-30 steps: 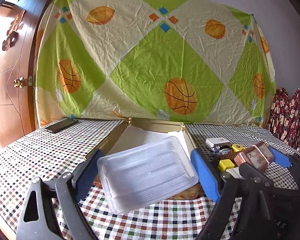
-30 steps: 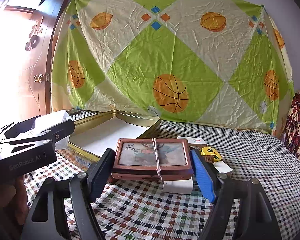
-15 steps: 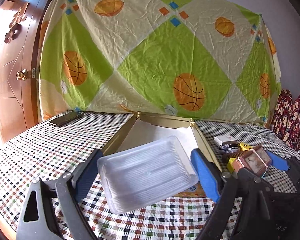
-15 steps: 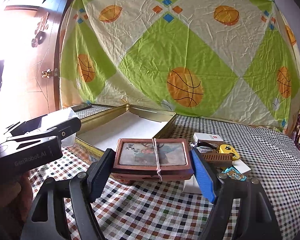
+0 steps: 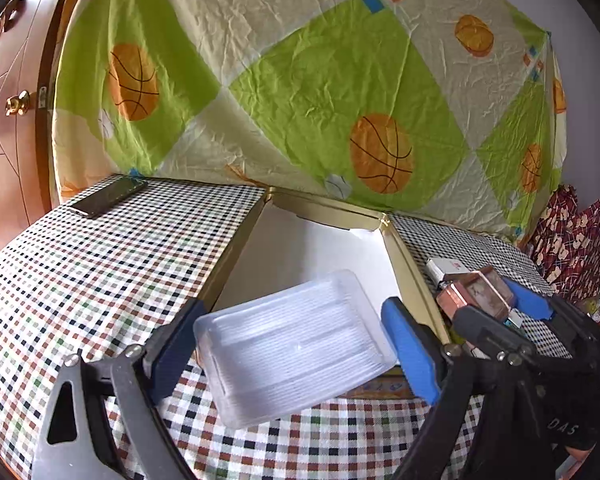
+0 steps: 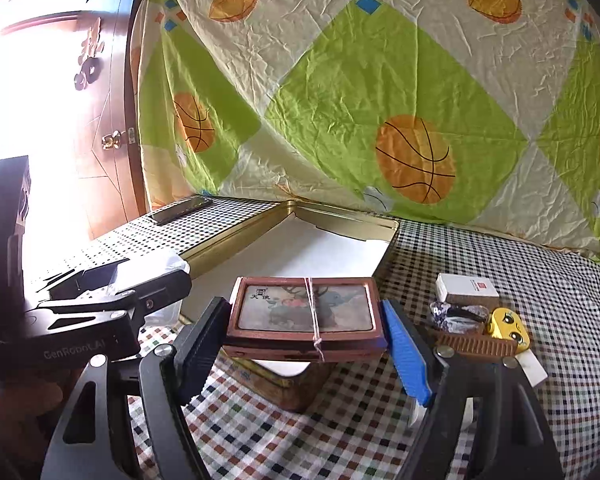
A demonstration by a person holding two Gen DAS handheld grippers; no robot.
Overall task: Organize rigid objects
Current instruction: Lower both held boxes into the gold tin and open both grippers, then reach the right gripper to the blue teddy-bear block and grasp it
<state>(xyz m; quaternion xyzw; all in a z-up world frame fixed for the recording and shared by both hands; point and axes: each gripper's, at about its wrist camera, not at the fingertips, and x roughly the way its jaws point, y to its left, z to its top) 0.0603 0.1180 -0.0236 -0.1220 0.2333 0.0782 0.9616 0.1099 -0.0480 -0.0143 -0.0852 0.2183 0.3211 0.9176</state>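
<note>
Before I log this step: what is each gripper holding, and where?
Left gripper: clear plastic box, clamped by its two ends. Right gripper: brown framed case, also by its two ends.

Right gripper [image 6: 306, 338] clamps a brown framed box [image 6: 305, 314] w/ string round it, held above the gold tin's [image 6: 340, 220] near corner. Left gripper [image 6: 112, 304], holding a clear plastic box [image 6: 152, 266], at tin's left edge. Small items [image 6: 476, 316] right of tin on checked tablecloth [image 6: 520, 264]; phone [image 6: 180, 209] near table's far-left corner.

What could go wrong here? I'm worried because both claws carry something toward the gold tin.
1. The clear plastic box sits tilted in the left claw and could slip.
2. The right claw, holding the brown framed box, works close beside the left one; they might collide above the gold tin.
</note>
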